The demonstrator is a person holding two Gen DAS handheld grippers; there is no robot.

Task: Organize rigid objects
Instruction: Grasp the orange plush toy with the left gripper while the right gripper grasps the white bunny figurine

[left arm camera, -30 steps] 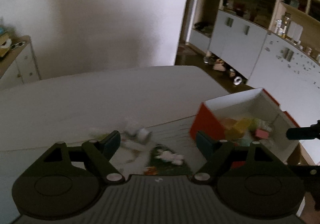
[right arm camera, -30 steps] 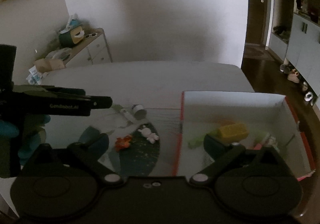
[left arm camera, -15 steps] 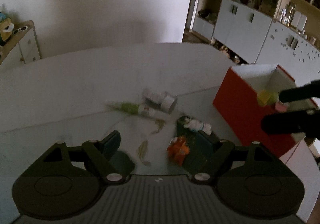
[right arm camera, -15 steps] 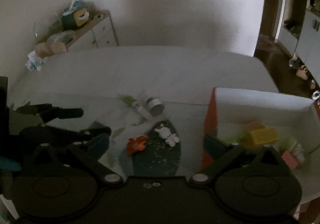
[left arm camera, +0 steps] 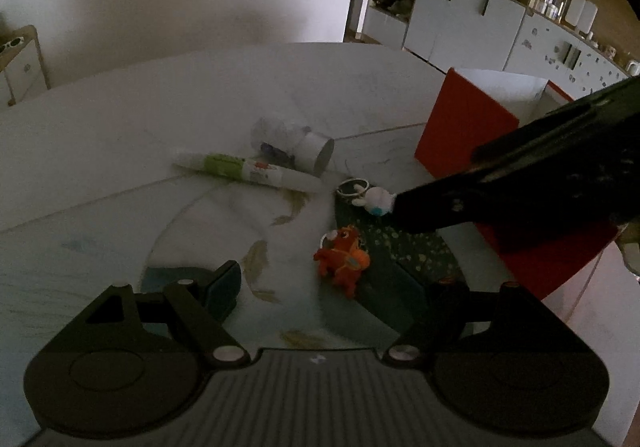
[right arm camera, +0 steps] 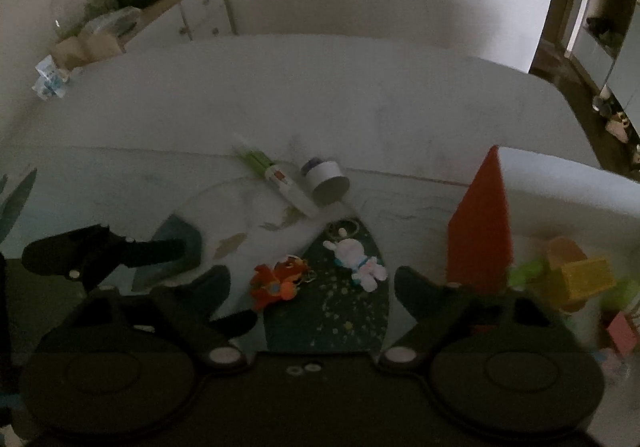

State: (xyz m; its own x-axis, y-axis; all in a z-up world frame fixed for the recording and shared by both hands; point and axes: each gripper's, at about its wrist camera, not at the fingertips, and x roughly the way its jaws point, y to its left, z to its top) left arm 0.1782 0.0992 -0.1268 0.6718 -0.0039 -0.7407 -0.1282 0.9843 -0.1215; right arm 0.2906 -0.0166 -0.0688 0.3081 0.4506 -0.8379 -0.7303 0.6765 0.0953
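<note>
**Over the loose toys, both grippers close in for the next pick**

On the pale table (right arm camera: 320,87), four small things lie loose beside the red box (right arm camera: 482,231): an orange figure (right arm camera: 278,281), a white figure (right arm camera: 360,261), a green-and-white tube (left arm camera: 248,171) and a small white jar (left arm camera: 308,149). A small ring (left arm camera: 352,187) lies just behind the white figure's head. The two figures lie on a dark speckled patch of the table covering, the tube and jar touching each other farther back. The box already holds several coloured blocks, among them a yellow block (right arm camera: 584,277), so the sorting looks partly done.

The step in hand appears to be the approach for another pick. The right gripper (right arm camera: 312,287) hovers over the two figures, its jaws closing with nothing pressed between them; both figures lie in the gap ahead of its fingers, the white one nearer its right finger. In the left wrist view a right finger reaches in from the box side, its tip just beside the white figure. The left gripper (left arm camera: 320,287) stands released and empty, the orange figure lying just ahead between its fingers.

The next move probably calls for each gripper to settle on a single figure: lower until the pads flank it, close, lift clear and carry it over the box wall. With the two figures close together and both grippers crowding one patch, the fingers could knock each other or nudge the neighbouring figure aside.
</note>
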